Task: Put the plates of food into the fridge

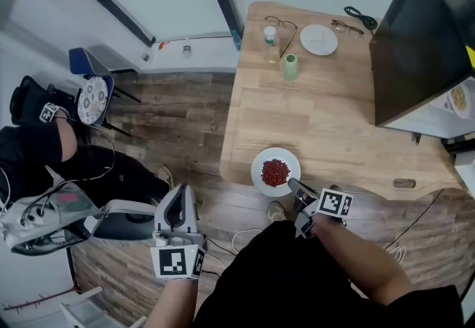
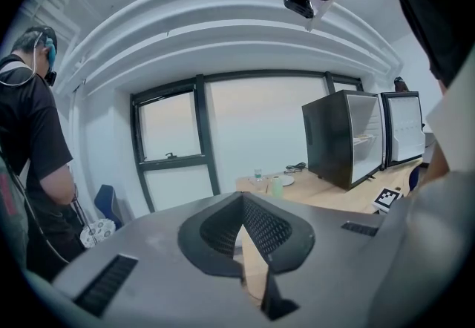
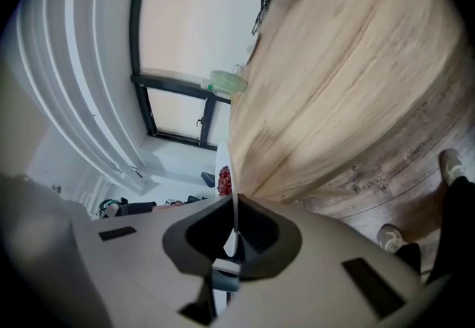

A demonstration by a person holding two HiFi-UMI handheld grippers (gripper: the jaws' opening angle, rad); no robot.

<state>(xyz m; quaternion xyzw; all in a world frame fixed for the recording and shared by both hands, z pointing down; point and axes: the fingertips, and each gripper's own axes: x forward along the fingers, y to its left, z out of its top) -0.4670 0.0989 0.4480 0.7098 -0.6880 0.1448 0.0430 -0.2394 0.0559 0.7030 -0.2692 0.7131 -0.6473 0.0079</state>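
A white plate (image 1: 260, 162) heaped with red food (image 1: 275, 171) sits at the near edge of the wooden table (image 1: 334, 119). My right gripper (image 1: 296, 188) is shut on the plate's near rim; in the right gripper view the plate (image 3: 222, 163) runs edge-on between the jaws of that gripper (image 3: 234, 204). The black mini fridge (image 1: 419, 37) stands at the table's right end, with a dish of food (image 1: 459, 97) showing inside it. My left gripper (image 1: 178, 209) hangs over the floor to the left of the table. The left gripper (image 2: 242, 200) has its jaw tips together and holds nothing.
At the table's far end lie an empty white plate (image 1: 318, 39), a green cup (image 1: 290, 67), a small bottle (image 1: 271, 35) and two pairs of glasses (image 1: 280, 22). At the far left, another person holds a patterned plate (image 1: 93, 99) beside a blue chair (image 1: 85, 61).
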